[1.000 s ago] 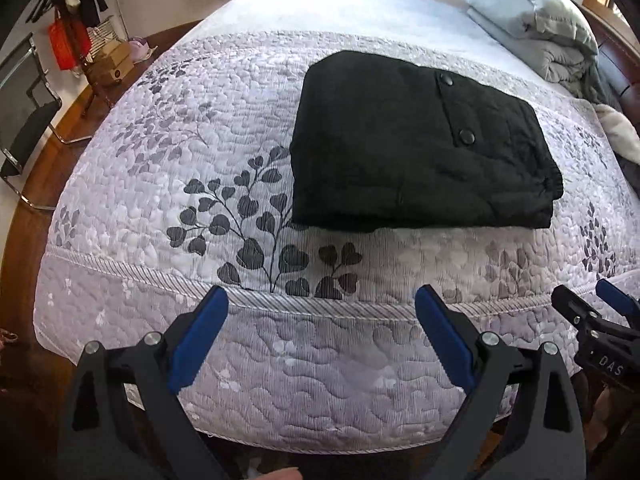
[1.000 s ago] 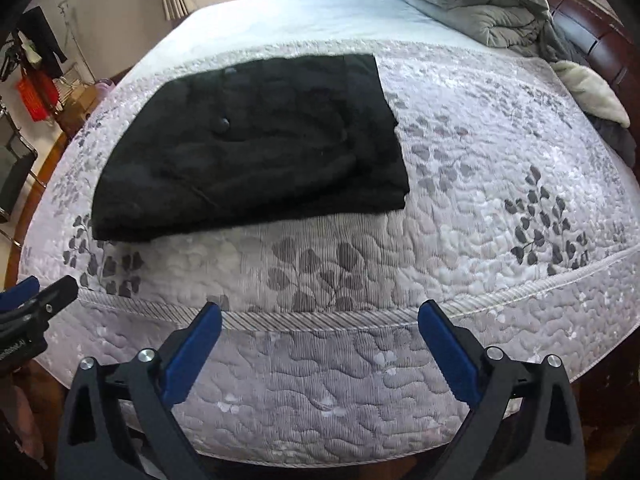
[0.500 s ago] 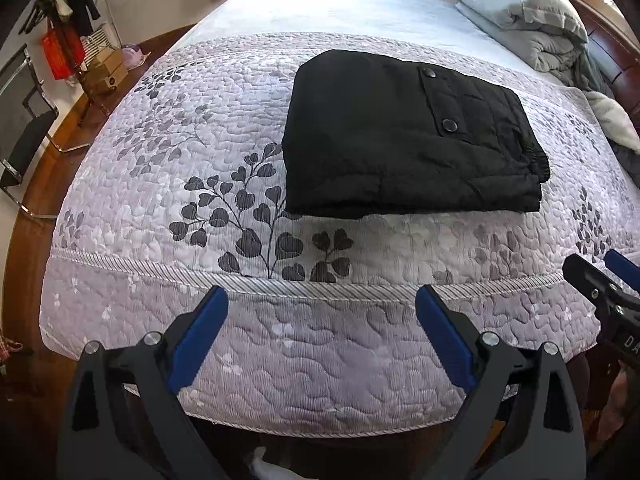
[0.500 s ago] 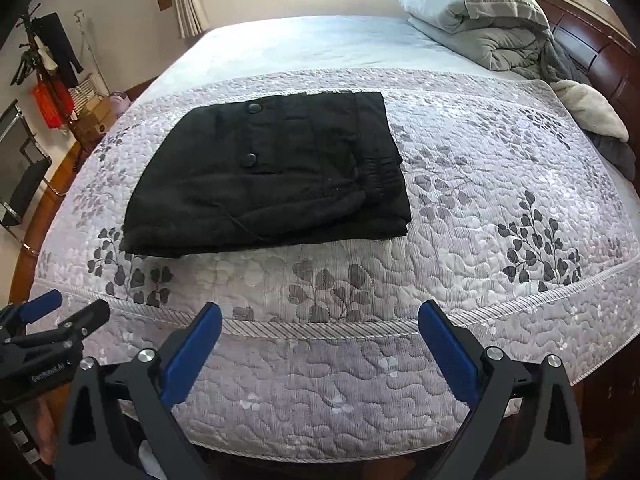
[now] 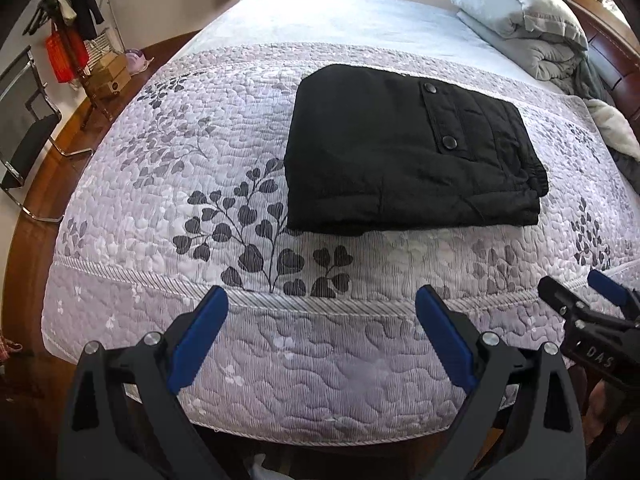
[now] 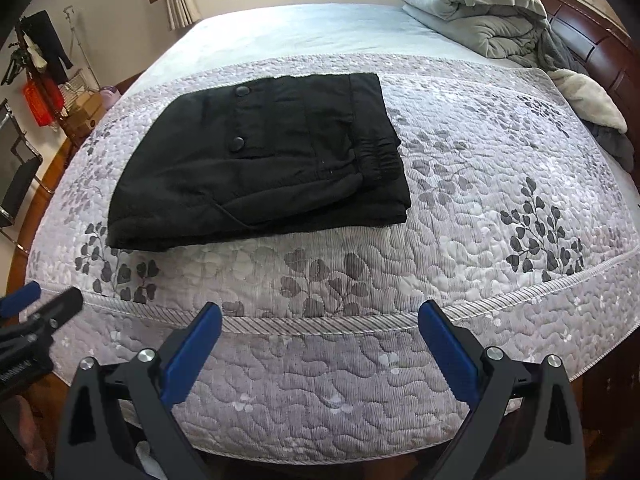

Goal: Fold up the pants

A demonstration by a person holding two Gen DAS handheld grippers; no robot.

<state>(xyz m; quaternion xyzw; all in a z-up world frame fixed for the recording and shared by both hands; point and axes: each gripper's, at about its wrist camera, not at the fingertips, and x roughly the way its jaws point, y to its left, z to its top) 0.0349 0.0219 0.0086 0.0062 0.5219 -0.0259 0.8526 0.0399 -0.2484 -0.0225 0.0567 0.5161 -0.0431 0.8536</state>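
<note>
The black pants (image 5: pixel 404 152) lie folded into a flat rectangle on the quilted bed, with two snap buttons on top and the elastic waistband at the right; they also show in the right wrist view (image 6: pixel 260 160). My left gripper (image 5: pixel 322 312) is open and empty, held off the near edge of the bed. My right gripper (image 6: pixel 320 328) is open and empty, also off the near edge. Each gripper shows at the side of the other's view: the right gripper (image 5: pixel 580 296) and the left gripper (image 6: pixel 40 300).
The bed carries a grey leaf-patterned quilt (image 5: pixel 200 184). Folded grey bedding and a pillow (image 6: pixel 472 12) sit at the far right by the wooden headboard (image 6: pixel 600 52). A chair (image 5: pixel 24 136), boxes and a clothes rack stand on the wooden floor at the left.
Both grippers have pulled back and risen away from the bed, so the folded pants sit farther off in both views. The pants have not moved. Both grippers stayed open.
</note>
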